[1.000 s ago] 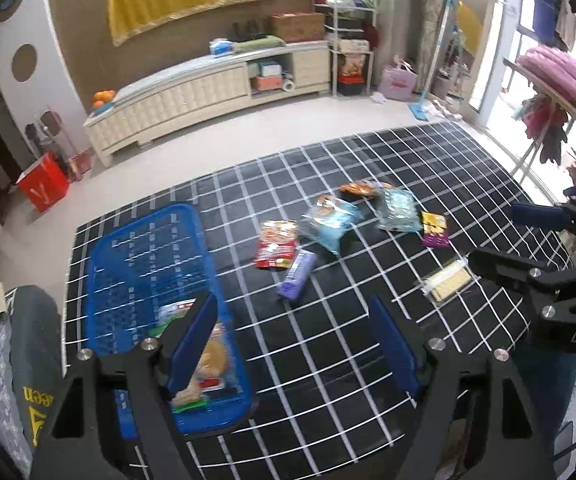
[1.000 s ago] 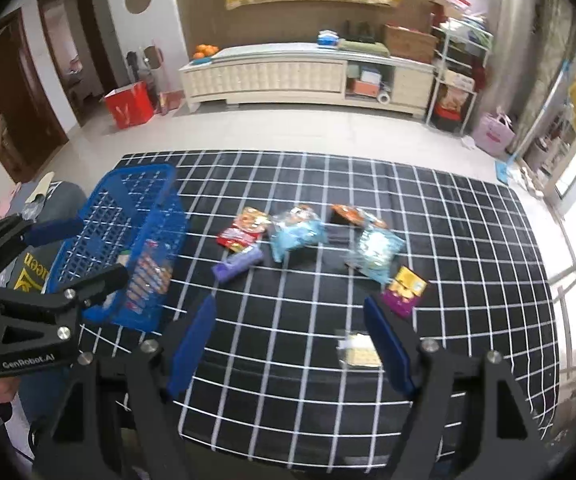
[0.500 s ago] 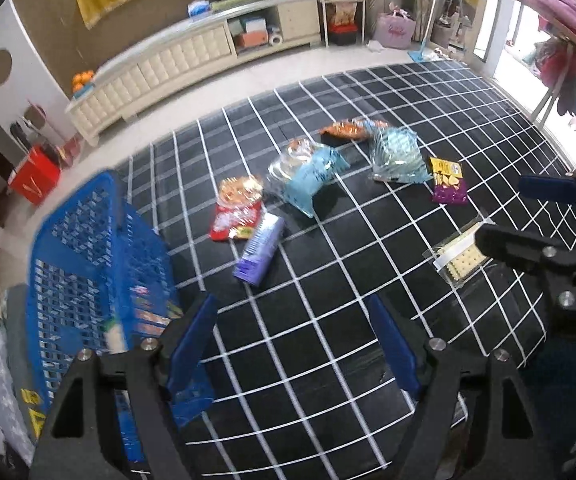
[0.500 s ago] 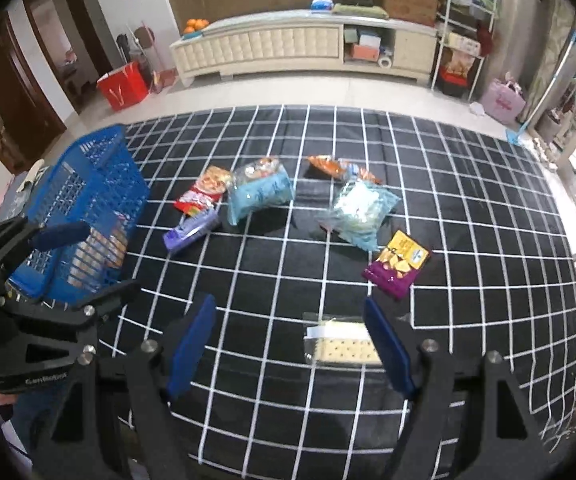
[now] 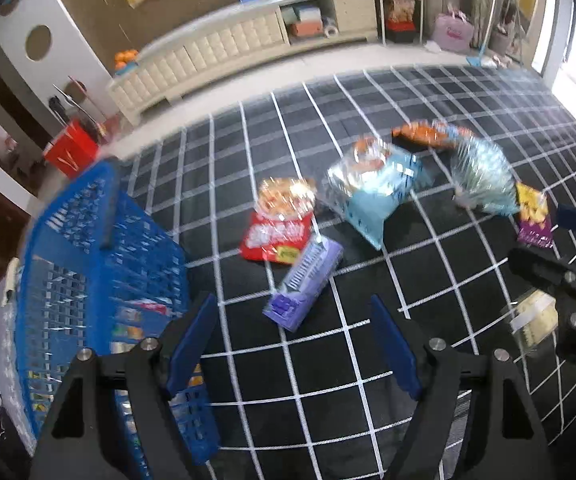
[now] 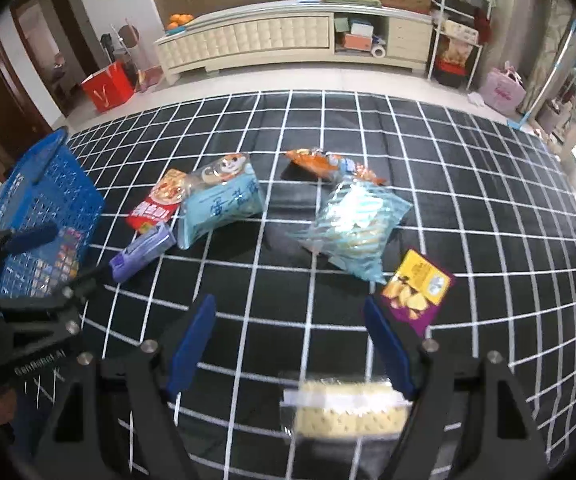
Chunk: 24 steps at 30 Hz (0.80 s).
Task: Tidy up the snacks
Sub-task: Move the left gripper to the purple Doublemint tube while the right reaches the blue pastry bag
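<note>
Snacks lie on a black grid mat (image 6: 271,280). In the left wrist view my left gripper (image 5: 294,344) is open and empty above the mat, just short of a purple bar pack (image 5: 304,284) that rests against a red snack bag (image 5: 277,224). A blue basket (image 5: 99,280) with packets inside stands at its left. In the right wrist view my right gripper (image 6: 288,346) is open over a clear cracker pack (image 6: 348,408), which lies low between its fingers (image 6: 388,348), untouched. A purple-yellow chip pack (image 6: 418,290), two light-blue bags (image 6: 221,200) (image 6: 354,226) and an orange pack (image 6: 320,164) lie beyond.
A long cream cabinet (image 6: 288,36) runs along the far wall, with a red bag (image 6: 107,88) on the floor to its left and a metal shelf (image 6: 456,48) to its right. Each gripper shows at the edge of the other's view.
Both grippers have come down and forward toward the mat, so the snacks look larger. The cracker pack now lies between the right fingers, and the purple bar sits just ahead of the left ones.
</note>
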Each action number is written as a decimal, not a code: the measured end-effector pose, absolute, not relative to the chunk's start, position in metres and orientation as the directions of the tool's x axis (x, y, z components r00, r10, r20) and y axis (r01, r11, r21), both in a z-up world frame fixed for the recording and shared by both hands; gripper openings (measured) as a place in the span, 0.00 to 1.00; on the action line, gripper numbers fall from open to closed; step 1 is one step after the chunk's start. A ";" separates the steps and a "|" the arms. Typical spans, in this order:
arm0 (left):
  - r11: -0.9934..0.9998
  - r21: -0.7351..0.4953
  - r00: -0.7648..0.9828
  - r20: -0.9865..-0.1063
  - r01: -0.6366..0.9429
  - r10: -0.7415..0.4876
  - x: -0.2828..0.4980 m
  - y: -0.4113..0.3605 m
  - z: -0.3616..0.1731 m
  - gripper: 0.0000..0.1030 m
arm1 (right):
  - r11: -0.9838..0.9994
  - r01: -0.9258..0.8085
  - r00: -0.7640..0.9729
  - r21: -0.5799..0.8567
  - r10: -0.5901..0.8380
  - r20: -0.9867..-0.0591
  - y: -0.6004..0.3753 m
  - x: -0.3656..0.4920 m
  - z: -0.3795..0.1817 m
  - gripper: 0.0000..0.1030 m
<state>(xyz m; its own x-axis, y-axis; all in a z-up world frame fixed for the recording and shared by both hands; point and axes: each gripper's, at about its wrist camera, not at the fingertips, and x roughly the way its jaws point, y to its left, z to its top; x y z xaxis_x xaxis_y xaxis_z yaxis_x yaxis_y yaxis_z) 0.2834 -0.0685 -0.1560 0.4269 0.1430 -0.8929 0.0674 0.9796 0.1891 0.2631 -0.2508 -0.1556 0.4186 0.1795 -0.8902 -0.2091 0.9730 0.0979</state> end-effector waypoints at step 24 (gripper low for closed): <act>0.992 0.109 0.377 -0.923 0.058 0.079 0.325 -0.043 -0.224 0.74 | 0.969 -0.239 0.417 0.068 0.166 -0.894 -0.234 0.282 -0.188 0.78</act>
